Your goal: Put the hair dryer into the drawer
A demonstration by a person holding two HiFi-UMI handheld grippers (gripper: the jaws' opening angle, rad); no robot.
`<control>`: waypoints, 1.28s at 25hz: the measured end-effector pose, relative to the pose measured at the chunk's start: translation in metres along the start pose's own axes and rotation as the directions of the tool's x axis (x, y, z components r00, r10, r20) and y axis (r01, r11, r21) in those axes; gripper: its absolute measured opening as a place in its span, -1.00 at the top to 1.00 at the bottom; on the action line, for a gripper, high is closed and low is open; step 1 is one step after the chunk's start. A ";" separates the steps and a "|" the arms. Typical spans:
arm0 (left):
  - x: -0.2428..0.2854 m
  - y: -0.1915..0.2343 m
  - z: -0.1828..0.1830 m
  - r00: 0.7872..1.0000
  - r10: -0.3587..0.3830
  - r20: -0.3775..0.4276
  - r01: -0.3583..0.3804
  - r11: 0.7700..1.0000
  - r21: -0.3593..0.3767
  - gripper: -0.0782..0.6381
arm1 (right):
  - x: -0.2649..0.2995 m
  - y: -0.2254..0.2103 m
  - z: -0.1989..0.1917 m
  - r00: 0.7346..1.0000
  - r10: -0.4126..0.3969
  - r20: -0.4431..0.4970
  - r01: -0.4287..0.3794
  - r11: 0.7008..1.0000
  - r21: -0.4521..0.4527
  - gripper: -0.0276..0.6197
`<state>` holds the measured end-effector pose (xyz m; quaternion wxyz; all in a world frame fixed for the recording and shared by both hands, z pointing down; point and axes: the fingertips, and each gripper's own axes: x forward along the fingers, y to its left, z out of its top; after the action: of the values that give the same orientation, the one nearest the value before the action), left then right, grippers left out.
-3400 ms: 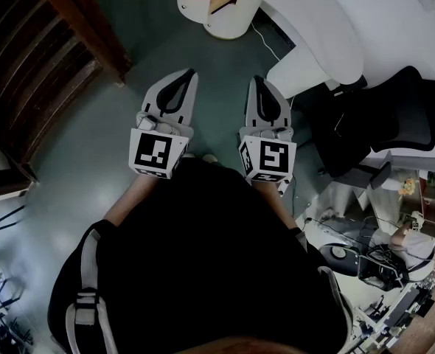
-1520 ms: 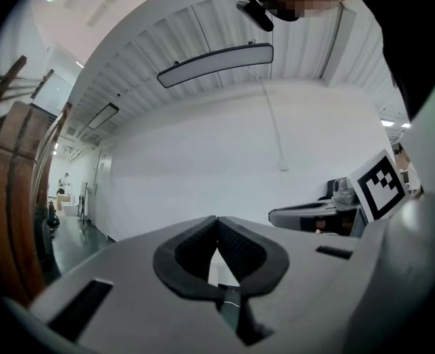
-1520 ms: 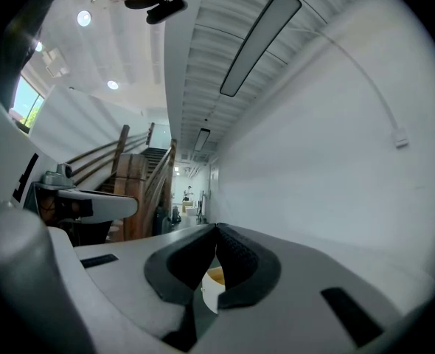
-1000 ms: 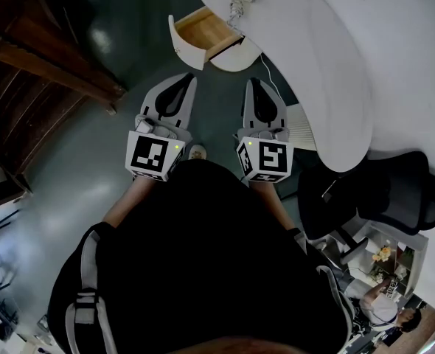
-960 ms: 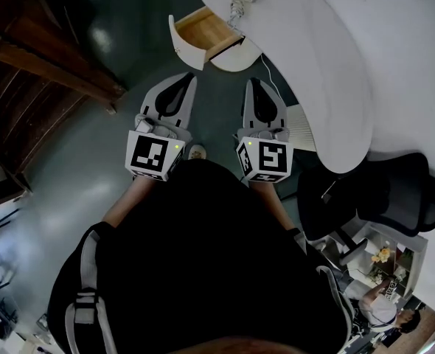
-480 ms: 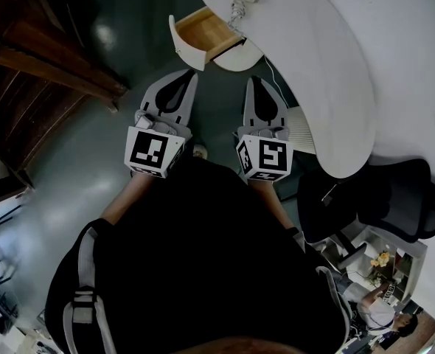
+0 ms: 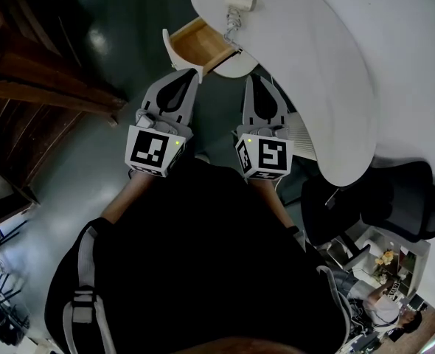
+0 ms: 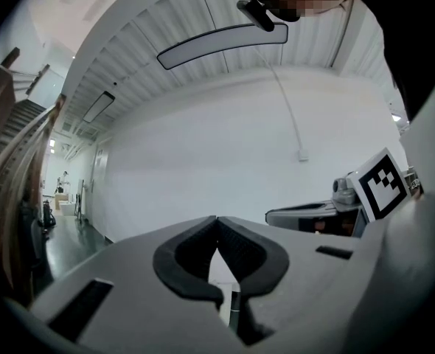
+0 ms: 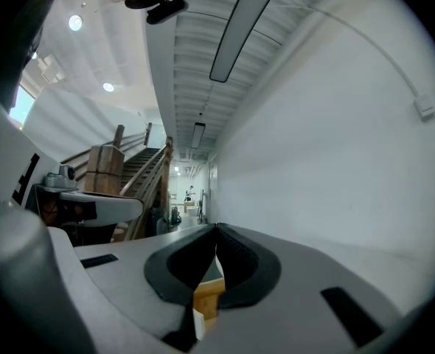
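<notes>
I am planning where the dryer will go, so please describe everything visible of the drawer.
The drawer stands pulled open from under the rounded end of the white desk. Its inside looks like light wood, and its front panel is white and curved. No item shows inside it. In the head view, the left gripper points at its front from close by; whether they touch I cannot tell.

Clad in a black top (image 7: 203, 257) with grey buckled straps (image 7: 85, 301). Ahead of that top, pale grey plastic left gripper (image 7: 190, 73) and right gripper (image 7: 253, 79), black-padded, each with a white, black-marked cube (image 7: 153, 152).
</notes>
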<state>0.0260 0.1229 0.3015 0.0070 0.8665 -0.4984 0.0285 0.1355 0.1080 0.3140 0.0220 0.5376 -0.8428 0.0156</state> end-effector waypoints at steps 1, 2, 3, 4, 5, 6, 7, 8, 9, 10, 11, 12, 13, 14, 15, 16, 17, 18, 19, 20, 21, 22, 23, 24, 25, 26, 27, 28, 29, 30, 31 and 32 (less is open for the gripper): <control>0.009 0.007 0.001 1.000 -0.003 -0.002 0.003 1.000 -0.002 0.76 | 0.011 -0.002 0.001 1.000 -0.003 -0.003 0.003 1.000 -0.002 0.84; 0.017 0.015 0.001 1.000 -0.008 -0.005 0.008 1.000 -0.003 0.76 | 0.021 -0.005 0.002 1.000 -0.007 -0.006 0.007 1.000 -0.005 0.84; 0.026 0.022 0.000 1.000 -0.012 -0.013 0.012 1.000 -0.007 0.76 | 0.032 -0.008 0.003 1.000 -0.011 -0.009 0.011 1.000 -0.007 0.84; 0.036 0.029 -0.002 1.000 -0.017 -0.025 0.016 1.000 -0.015 0.76 | 0.043 -0.010 0.002 1.000 -0.016 -0.012 0.016 1.000 -0.011 0.84; 0.045 0.036 -0.003 0.999 -0.024 -0.033 0.023 0.999 -0.022 0.76 | 0.054 -0.013 0.002 1.000 -0.021 -0.015 0.021 1.000 -0.017 0.84; 0.055 0.043 -0.004 0.999 -0.033 -0.035 0.032 0.999 -0.023 0.76 | 0.066 -0.015 0.001 1.000 -0.025 -0.018 0.025 0.999 -0.025 0.84; 0.065 0.051 -0.003 0.999 -0.043 -0.031 0.042 0.999 -0.020 0.76 | 0.077 -0.016 0.001 0.999 -0.029 -0.019 0.029 0.999 -0.032 0.84; 0.074 0.060 -0.003 0.998 -0.050 -0.030 0.049 0.999 -0.019 0.76 | 0.089 -0.018 0.001 0.999 -0.033 -0.022 0.032 0.999 -0.034 0.84; 0.084 0.068 -0.004 0.998 -0.054 -0.037 0.053 0.998 -0.023 0.76 | 0.101 -0.020 0.001 0.999 -0.037 -0.025 0.037 0.999 -0.032 0.84; 0.093 0.076 -0.006 0.997 -0.059 -0.047 0.058 0.998 -0.028 0.76 | 0.111 -0.023 0.000 0.999 -0.043 -0.029 0.042 0.999 -0.029 0.84; 0.102 0.083 -0.007 0.996 -0.066 -0.055 0.064 0.998 -0.029 0.76 | 0.121 -0.026 0.000 0.998 -0.050 -0.033 0.050 0.998 -0.026 0.84; 0.111 0.090 -0.008 0.995 -0.075 -0.061 0.073 0.997 -0.027 0.76 | 0.131 -0.030 -0.001 0.998 -0.060 -0.037 0.059 0.998 -0.024 0.84; 0.121 0.096 -0.009 0.994 -0.085 -0.065 0.083 0.996 -0.025 0.76 | 0.141 -0.034 -0.001 0.997 -0.070 -0.040 0.070 0.997 -0.023 0.84; 0.130 0.102 -0.010 0.993 -0.095 -0.068 0.094 0.995 -0.024 0.76 | 0.150 -0.038 -0.002 0.996 -0.082 -0.043 0.081 0.996 -0.023 0.84; 0.138 0.108 -0.010 0.992 -0.107 -0.071 0.105 0.994 -0.024 0.76 | 0.159 -0.041 -0.003 0.995 -0.092 -0.047 0.091 0.996 -0.021 0.84; 0.146 0.113 -0.011 0.990 -0.119 -0.072 0.117 0.993 -0.023 0.76 | 0.167 -0.042 -0.005 0.993 -0.100 -0.056 0.099 0.995 -0.019 0.84; 0.153 0.118 -0.013 0.989 -0.131 -0.074 0.130 0.991 -0.022 0.76 | 0.174 -0.043 -0.008 0.992 -0.106 -0.069 0.105 0.994 -0.017 0.84; 0.160 0.122 -0.014 0.987 -0.143 -0.076 0.142 0.990 -0.023 0.76 | 0.181 -0.044 -0.012 0.990 -0.113 -0.082 0.112 0.994 -0.016 0.84; 0.166 0.126 -0.016 0.985 -0.155 -0.078 0.153 0.988 -0.026 0.76 | 0.188 -0.044 -0.014 0.989 -0.121 -0.088 0.121 0.993 -0.013 0.84; 0.172 0.130 -0.018 0.983 -0.167 -0.079 0.165 0.986 -0.033 0.76 | 0.195 -0.046 -0.016 0.987 -0.131 -0.090 0.131 0.991 -0.010 0.84; 0.177 0.134 -0.019 0.981 -0.178 -0.079 0.175 0.984 -0.040 0.76 | 0.201 -0.047 -0.017 0.986 -0.139 -0.093 0.139 0.990 -0.008 0.84; 0.182 0.138 -0.021 0.979 -0.188 -0.079 0.185 0.982 -0.048 0.76 | 0.207 -0.048 -0.019 0.985 -0.145 -0.097 0.145 0.989 -0.005 0.84; 0.186 0.142 -0.023 0.977 -0.196 -0.080 0.192 0.980 -0.055 0.76 | 0.211 -0.048 -0.021 0.984 -0.148 -0.100 0.148 0.989 -0.002 0.84; 0.190 0.145 -0.025 0.976 -0.201 -0.081 0.197 0.979 -0.061 0.76 | 0.215 -0.049 -0.022 0.984 -0.148 -0.102 0.149 0.989 -0.001 0.84; 0.193 0.148 -0.026 0.975 -0.205 -0.083 0.200 0.978 -0.066 0.76 | 0.218 -0.048 -0.023 0.983 -0.148 -0.105 0.148 0.989 -0.005 0.84; 0.196 0.151 -0.028 0.975 -0.207 -0.084 0.201 0.977 -0.071 0.76 | 0.221 -0.048 -0.024 0.983 -0.147 -0.109 0.147 0.989 -0.010 0.84; 0.198 0.153 -0.029 0.974 -0.209 -0.086 0.202 0.976 -0.076 0.76 | 0.223 -0.048 -0.025 0.982 -0.148 -0.114 0.147 0.989 -0.012 0.84; 0.201 0.155 -0.031 0.973 -0.211 -0.089 0.204 0.976 -0.081 0.76 | 0.226 -0.049 -0.026 0.982 -0.149 -0.120 0.149 0.989 -0.011 0.84; 0.204 0.157 -0.033 0.972 -0.214 -0.092 0.206 0.975 -0.087 0.76 | 0.229 -0.050 -0.026 0.980 -0.152 -0.125 0.152 0.988 -0.010 0.84; 0.207 0.159 -0.034 0.972 -0.217 -0.096 0.208 0.974 -0.094 0.76 | 0.232 -0.051 -0.026 0.980 -0.153 -0.130 0.153 0.988 -0.010 0.84; 0.210 0.160 -0.036 0.971 -0.218 -0.100 0.208 0.973 -0.101 0.76 | 0.234 -0.052 -0.026 0.979 -0.153 -0.134 0.153 0.988 -0.010 0.84; 0.212 0.160 -0.037 0.970 -0.218 -0.105 0.207 0.973 -0.105 0.76 | 0.236 -0.053 -0.026 0.979 -0.151 -0.138 0.151 0.989 -0.009 0.84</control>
<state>-0.0080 -0.1392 0.3474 0.0792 0.9105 -0.4022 0.0543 0.0848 -0.1266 0.3530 0.0807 0.5976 -0.7961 0.0518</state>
